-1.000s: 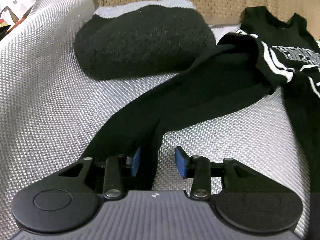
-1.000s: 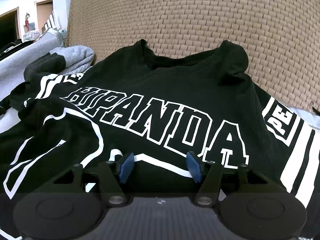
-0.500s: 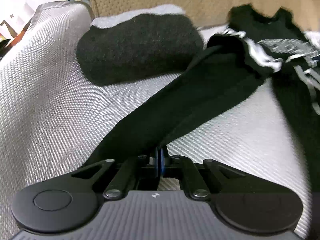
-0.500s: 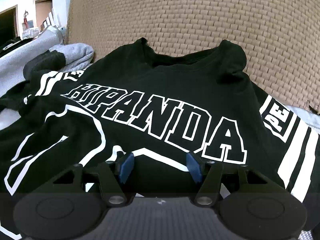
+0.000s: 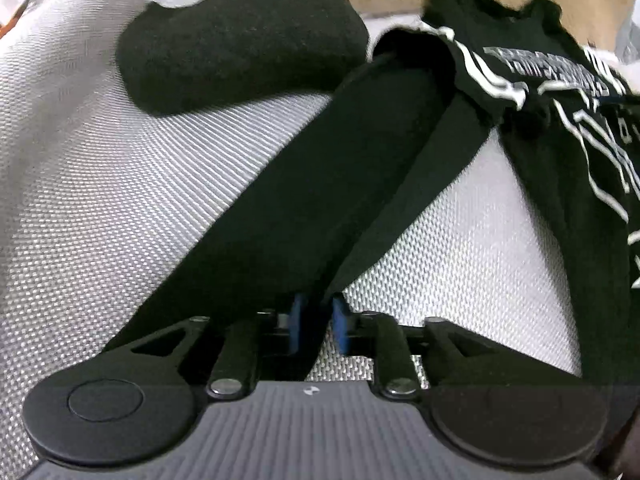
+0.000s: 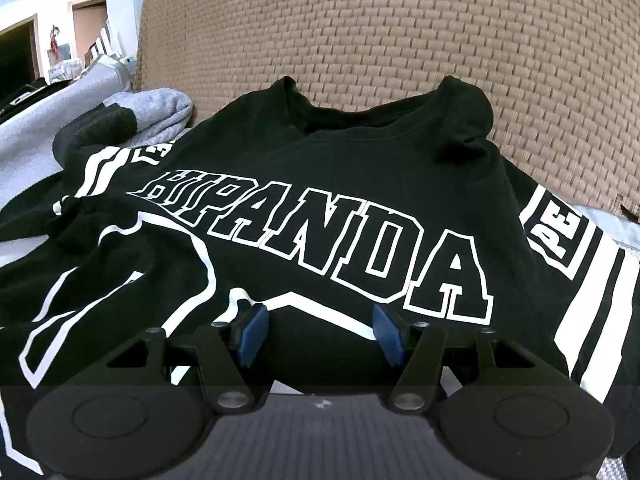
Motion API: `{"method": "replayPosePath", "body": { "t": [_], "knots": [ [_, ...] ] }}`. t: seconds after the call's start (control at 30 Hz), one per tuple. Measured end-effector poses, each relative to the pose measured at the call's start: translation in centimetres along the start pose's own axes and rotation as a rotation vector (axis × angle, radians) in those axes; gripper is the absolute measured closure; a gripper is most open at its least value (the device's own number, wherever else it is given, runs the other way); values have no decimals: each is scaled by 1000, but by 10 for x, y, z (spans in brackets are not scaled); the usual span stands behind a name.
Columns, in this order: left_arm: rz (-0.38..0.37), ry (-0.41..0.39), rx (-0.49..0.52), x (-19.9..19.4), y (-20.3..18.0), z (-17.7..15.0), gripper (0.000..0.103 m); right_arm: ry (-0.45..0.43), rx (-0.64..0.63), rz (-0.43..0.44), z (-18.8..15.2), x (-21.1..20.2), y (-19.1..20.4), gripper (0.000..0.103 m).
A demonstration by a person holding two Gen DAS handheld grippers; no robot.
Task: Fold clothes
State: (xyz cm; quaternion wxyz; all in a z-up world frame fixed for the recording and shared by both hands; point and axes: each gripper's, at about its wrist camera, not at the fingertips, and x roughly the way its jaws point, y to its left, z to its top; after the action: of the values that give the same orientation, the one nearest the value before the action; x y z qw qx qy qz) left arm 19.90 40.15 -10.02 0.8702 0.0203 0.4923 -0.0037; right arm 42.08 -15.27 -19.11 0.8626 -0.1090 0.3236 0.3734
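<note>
A black long-sleeved shirt [image 6: 344, 160] with white "HIPANDA" lettering lies face up, its collar against the woven backrest. In the left wrist view its plain black sleeve [image 5: 340, 184] runs taut from the shirt body [image 5: 560, 92] down to my left gripper [image 5: 319, 322]. That gripper's blue pads [image 5: 298, 320] are pinched on the sleeve's end with cloth between them. My right gripper [image 6: 320, 332] hovers low over the shirt's front below the lettering, open, with nothing between its fingers.
A folded dark knit garment [image 5: 240, 40] lies on a pale grey one [image 6: 160, 108] at the back left. The grey woven cushion [image 5: 100, 180] shows bare left of and under the sleeve. A tan woven backrest [image 6: 380, 32] closes the far side.
My left gripper went from open around the sleeve end to shut on it, and the sleeve now looks pulled taut. The right gripper has stayed open and drifted slightly over the shirt.
</note>
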Motion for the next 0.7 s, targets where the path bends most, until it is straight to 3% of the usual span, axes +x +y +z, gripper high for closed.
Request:
{"method": "replayPosePath", "body": {
  "t": [0.03,0.1,0.2,0.37,0.5,0.7],
  "knots": [
    [-7,-34,-20,-7,2,0,56,6,5,2,1,-1,0,41],
    [-8,-116,-87,-18,6,0,48,20,16,4,3,-5,2,41],
    [34,-210,-187,-24,9,4,47,31,29,2,4,-9,4,41],
    [138,-156,-191,5,0,6,48,25,58,5,2,-23,11,41],
    [221,-106,-188,30,-7,6,45,76,28,-7,-7,-24,16,41],
    [296,-106,-312,23,19,-8,44,74,63,-35,-16,-33,10,41]
  ]
}}
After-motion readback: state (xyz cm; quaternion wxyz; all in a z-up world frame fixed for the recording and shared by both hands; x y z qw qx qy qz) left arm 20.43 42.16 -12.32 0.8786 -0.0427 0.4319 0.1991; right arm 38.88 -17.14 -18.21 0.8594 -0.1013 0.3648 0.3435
